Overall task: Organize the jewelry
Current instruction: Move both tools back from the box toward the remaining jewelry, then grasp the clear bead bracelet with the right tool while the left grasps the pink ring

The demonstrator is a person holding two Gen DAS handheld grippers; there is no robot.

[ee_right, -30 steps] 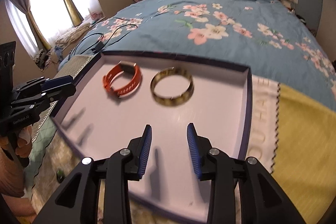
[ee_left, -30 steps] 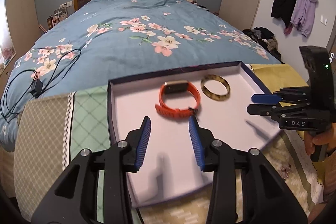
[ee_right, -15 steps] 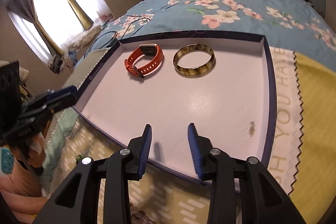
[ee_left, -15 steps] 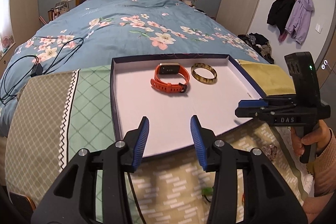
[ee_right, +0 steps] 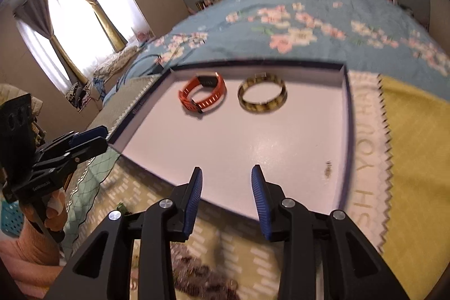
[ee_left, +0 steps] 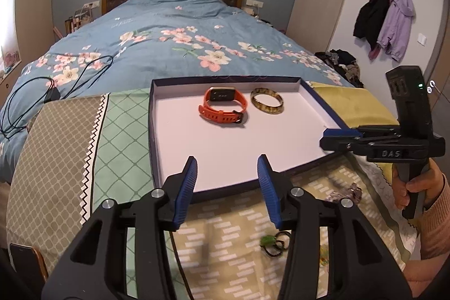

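A shallow white tray with a dark blue rim (ee_left: 157, 148) (ee_right: 347, 131) lies on the bed's foot. In it, near the far side, lie an orange watch (ee_left: 223, 106) (ee_right: 203, 95) and a tortoiseshell bangle (ee_left: 267, 104) (ee_right: 262, 97) side by side. My left gripper (ee_left: 227, 165) is open and empty over the tray's near edge. My right gripper (ee_right: 226, 177) is open and empty over the tray's near right part. A green and black piece (ee_left: 274, 242) and a dark beaded piece (ee_left: 347, 194) (ee_right: 199, 277) lie on the cloth in front of the tray.
Patterned cloths (ee_left: 64, 148) cover the bed's foot, with a yellow cloth (ee_right: 416, 159) to the right. A floral blue duvet (ee_left: 168, 47) lies behind, with black cables (ee_left: 33, 97) at its left. Jackets (ee_left: 385, 18) hang on the right wall.
Both grippers have pulled back and up from the tray, still open. The watch and bangle have not moved. Loose pieces in front of the tray have come into view.
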